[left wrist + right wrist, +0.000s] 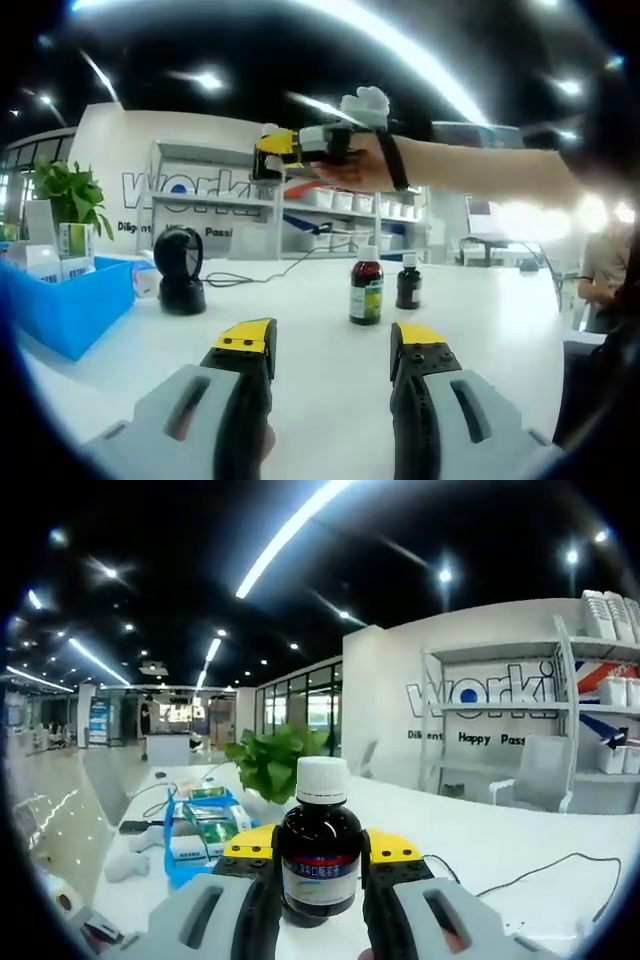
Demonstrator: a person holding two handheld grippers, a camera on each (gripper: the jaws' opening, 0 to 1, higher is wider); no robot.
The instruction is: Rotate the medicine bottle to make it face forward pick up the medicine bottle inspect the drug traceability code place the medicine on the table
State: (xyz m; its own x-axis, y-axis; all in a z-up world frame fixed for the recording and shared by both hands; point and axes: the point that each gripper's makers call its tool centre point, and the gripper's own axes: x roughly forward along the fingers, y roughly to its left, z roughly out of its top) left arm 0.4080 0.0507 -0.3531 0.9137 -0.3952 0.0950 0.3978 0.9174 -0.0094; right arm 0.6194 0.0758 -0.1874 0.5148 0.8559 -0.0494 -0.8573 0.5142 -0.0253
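Medicine bottle [320, 852] is pinched aloft by right gripper [320, 865]; left gripper [332, 345] is spread; weak squeeze risks a drop.

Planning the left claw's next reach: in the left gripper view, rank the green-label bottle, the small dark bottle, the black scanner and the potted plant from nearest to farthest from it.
1. Green-label bottle, just ahead of the left claw.
2. Small dark bottle, right of it, slightly farther back.
3. Black scanner, off to the left; close to call against the small bottle.
4. Potted plant, far left, behind the blue bin.
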